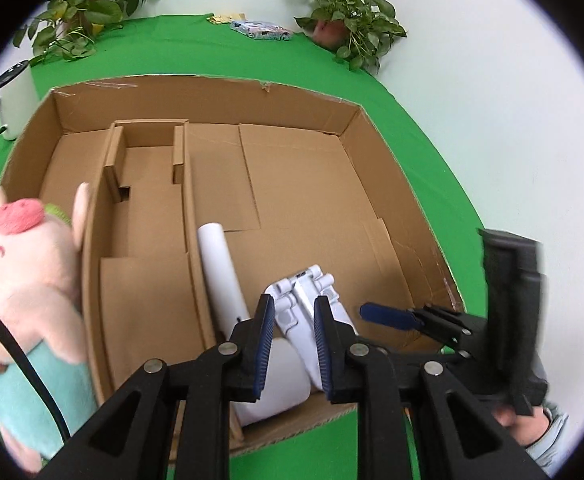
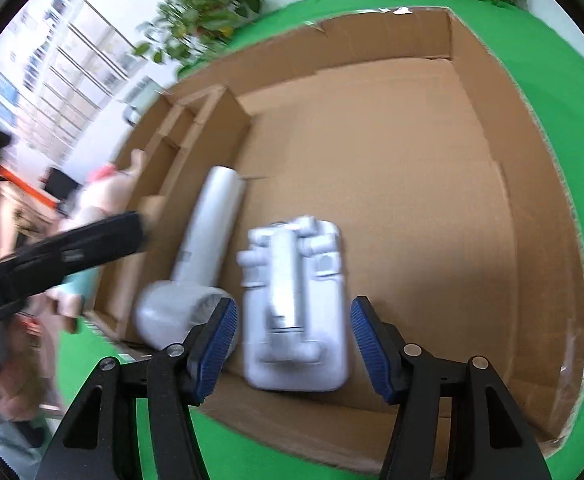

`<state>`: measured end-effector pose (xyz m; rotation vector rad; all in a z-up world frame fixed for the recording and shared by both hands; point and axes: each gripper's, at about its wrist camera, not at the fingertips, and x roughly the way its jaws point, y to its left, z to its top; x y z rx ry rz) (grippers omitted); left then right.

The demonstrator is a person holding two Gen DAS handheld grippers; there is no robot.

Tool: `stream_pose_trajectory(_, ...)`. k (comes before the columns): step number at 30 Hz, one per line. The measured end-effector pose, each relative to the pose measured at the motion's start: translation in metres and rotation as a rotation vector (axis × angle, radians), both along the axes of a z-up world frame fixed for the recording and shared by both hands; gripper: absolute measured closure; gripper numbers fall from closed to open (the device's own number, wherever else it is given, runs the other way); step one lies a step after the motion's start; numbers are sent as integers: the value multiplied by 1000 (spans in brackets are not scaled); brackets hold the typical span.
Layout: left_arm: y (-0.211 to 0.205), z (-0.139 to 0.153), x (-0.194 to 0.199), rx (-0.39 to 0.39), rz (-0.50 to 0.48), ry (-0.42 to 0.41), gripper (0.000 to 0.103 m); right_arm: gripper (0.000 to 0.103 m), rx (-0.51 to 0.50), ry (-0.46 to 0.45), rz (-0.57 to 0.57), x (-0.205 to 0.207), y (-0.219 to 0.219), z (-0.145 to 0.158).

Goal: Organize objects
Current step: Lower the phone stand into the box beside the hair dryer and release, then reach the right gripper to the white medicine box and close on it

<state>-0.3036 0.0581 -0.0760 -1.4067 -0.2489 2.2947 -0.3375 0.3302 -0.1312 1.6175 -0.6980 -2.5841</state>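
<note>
Cardboard box (image 1: 211, 100) first, folks, sitting open on the green table (image 1: 211, 56) and filling most of both views. Its big right-hand section already has two items lying at the near end, while the narrow divided slots on the left look bare. So by my reckoning the job is started, not finished.

Outside, against the near left wall, stands a plush pig (image 1: 23, 280), not yet packed, and that's the obvious one left. Inside, a white tube-shaped device (image 1: 219, 268) lies along the divider, and just to its right lies a flat white bracket (image 1: 304, 292) with little pipes on it.

Over that bracket hangs the right gripper (image 2: 294, 312), tongs wide, one pad on either side and neither pressing as far as I can tell. The left gripper (image 1: 294, 308) hovers over the same near end, tongs narrow, nothing pinched. Crowded corner, and those two tools could get in each other's way.

Far left there's a white mug (image 1: 15, 100), two potted plants (image 1: 352, 12) at the back, and a small packet (image 1: 259, 30) between them.
</note>
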Motion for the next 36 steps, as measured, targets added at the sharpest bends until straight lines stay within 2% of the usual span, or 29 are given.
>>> stream_pose_trajectory(3,-6,2,11,-12,0,22,84,59,42,-65,25,-9,-8,-13)
stream_pose_trajectory(6,-7,1,18,-18,3,44,84,59,109,-72,45,-12,-21,-11)
stream_pose_trajectory(20,-19,0,46,-12,31,89,84,56,56,-159,-58,-18,-29,-10)
stream_pose_trajectory(23,-20,2,53,-28,46,116,84,56,41,-167,-55,-16,-27,-8)
stream_pose_trajectory(25,-21,5,60,-49,61,156,84,56,71,-139,-42,-12,-30,-1)
stream_pose_trajectory(26,-21,8,64,-64,71,182,84,51,90,-116,-42,-9,-32,5)
stream_pose_trajectory(28,-21,16,74,-113,103,246,84,32,162,-17,-42,5,-39,26)
stream_pose_trajectory(29,-20,20,82,-146,123,292,83,14,209,43,-43,15,-42,39)
stream_pose_trajectory(30,-19,24,89,-168,136,327,74,0,256,105,-47,27,-47,51)
stream_pose_trajectory(31,-18,28,97,-195,158,369,66,1,310,175,-55,42,-52,64)
stream_pose_trajectory(32,-18,32,105,-215,185,409,40,1,352,229,-64,55,-58,74)
stream_pose_trajectory(33,-17,36,116,-229,218,455,20,1,391,275,-73,68,-62,82)
stream_pose_trajectory(36,-15,42,143,-247,288,560,18,1,473,388,-111,109,-77,96)
